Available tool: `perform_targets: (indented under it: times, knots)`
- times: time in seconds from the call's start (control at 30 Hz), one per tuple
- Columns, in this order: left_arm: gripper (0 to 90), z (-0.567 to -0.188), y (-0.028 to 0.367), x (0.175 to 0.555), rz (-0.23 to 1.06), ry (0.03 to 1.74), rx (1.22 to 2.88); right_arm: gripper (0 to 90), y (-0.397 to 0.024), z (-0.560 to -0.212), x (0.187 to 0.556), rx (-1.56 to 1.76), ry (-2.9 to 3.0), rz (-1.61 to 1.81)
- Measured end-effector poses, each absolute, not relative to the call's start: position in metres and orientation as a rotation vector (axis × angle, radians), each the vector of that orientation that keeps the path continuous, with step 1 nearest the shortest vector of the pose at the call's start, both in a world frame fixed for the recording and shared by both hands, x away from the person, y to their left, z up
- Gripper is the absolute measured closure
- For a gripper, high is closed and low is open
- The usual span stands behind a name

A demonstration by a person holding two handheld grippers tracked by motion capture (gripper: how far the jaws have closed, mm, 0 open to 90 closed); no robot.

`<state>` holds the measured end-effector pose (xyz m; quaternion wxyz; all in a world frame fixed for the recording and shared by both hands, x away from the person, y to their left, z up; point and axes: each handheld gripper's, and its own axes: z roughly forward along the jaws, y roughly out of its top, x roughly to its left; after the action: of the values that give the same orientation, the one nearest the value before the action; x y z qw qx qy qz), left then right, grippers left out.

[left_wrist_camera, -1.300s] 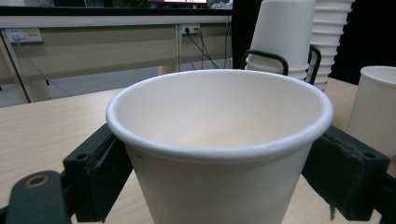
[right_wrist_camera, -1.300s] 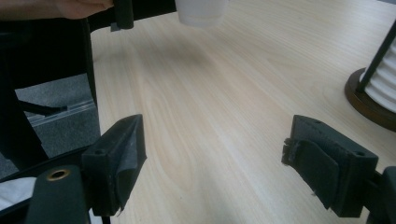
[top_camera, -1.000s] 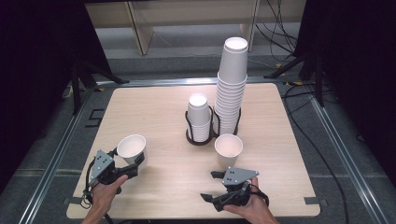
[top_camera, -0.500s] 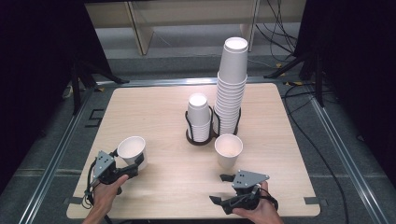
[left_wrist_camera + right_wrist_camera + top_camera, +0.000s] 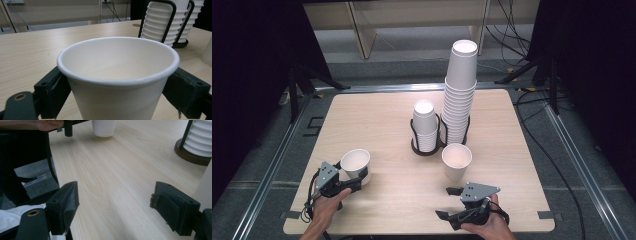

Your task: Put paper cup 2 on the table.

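Surroundings: pale wooden table [image 5: 377, 115] on a grey floor, dark curtains at both sides, cables trailing behind.
Rack: black wire holder [image 5: 427, 147] at table centre carries a short stack [image 5: 424, 125] and a tall stack [image 5: 459, 95] of white paper cups.
Left gripper [image 5: 347, 182]: jaws have just been opening a little, with a single cup [image 5: 117, 82] between them; pads sit against its sides (a loosening hold, by the look of it). Cup stands upright near the table's front-left corner.
Right gripper [image 5: 452, 202]: jaws wide apart, nothing between them, low over the front edge.
Second cup [image 5: 456, 161]: upright on the table, just in front of the rack, apart from the right gripper.
Progress: two cups are out of the stacks and set down; judged mid-task, many cups left stacked.
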<state>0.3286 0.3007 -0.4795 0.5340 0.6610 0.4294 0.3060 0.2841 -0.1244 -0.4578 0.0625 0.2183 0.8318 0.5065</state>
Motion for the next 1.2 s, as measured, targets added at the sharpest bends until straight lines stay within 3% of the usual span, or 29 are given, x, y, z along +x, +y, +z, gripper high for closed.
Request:
perform_targets:
  times: [0.57, 1.2]
  knots:
    - [11.8, -0.487, 0.303, 0.328, 0.746, 1.043, 1.645, 22.8, -0.123, -0.455, 0.282, 0.653, 2.529, 1.549]
    - [14.7, -0.486, 0.296, 0.303, 0.653, 1.086, 1.775, 22.9, -0.123, -0.455, 0.282, 0.617, 2.531, 1.551]
